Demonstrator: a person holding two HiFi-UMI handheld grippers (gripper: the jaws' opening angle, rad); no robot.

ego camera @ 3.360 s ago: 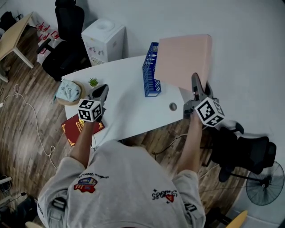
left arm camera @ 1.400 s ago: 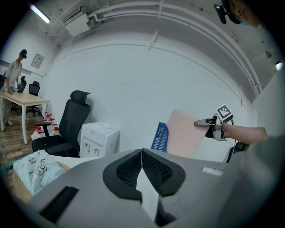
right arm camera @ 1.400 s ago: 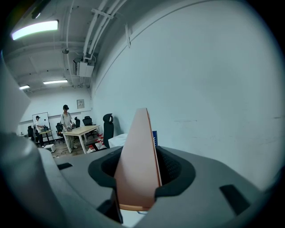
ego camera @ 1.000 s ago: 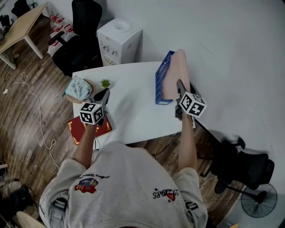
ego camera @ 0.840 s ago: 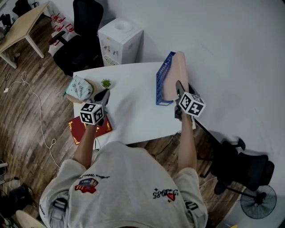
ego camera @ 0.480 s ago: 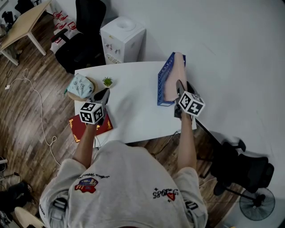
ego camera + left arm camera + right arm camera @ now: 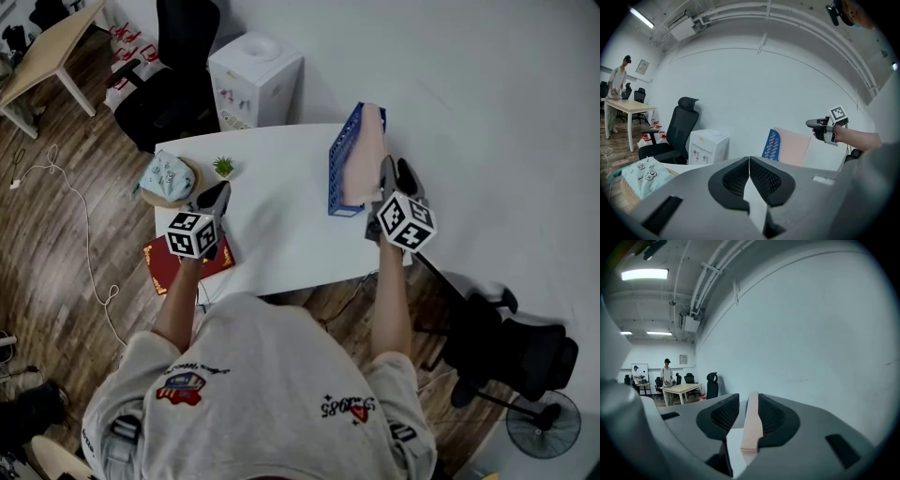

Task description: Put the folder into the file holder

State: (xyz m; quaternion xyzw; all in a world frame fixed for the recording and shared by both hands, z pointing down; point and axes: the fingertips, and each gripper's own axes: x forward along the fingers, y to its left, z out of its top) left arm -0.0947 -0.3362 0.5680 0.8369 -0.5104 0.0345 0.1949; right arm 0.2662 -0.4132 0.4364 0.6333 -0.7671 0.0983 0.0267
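Note:
The pink folder point(image 7: 363, 155) stands on edge in the blue file holder point(image 7: 339, 169) at the white table's point(image 7: 272, 234) far right. My right gripper point(image 7: 397, 174) hovers just right of the folder's near end. Its jaws have just been closing. In the right gripper view the folder's edge point(image 7: 752, 420) shows in the gap between them, with a slit free on its left. My left gripper point(image 7: 216, 197) is shut and holds nothing near the table's left edge. In the left gripper view the folder point(image 7: 797, 149) and holder point(image 7: 771, 144) stand ahead, with the right gripper point(image 7: 816, 123) beside them.
A small plant point(image 7: 223, 167) and a pale cloth bag point(image 7: 164, 176) sit at the table's left end. A red book point(image 7: 187, 258) lies below that edge. A water dispenser point(image 7: 255, 70) and black chairs point(image 7: 173, 75) stand behind, another chair point(image 7: 511, 347) at right.
The folder, carried in the air earlier, now stands in the holder. The right gripper has lifted a little beside it. The left gripper has stayed put.

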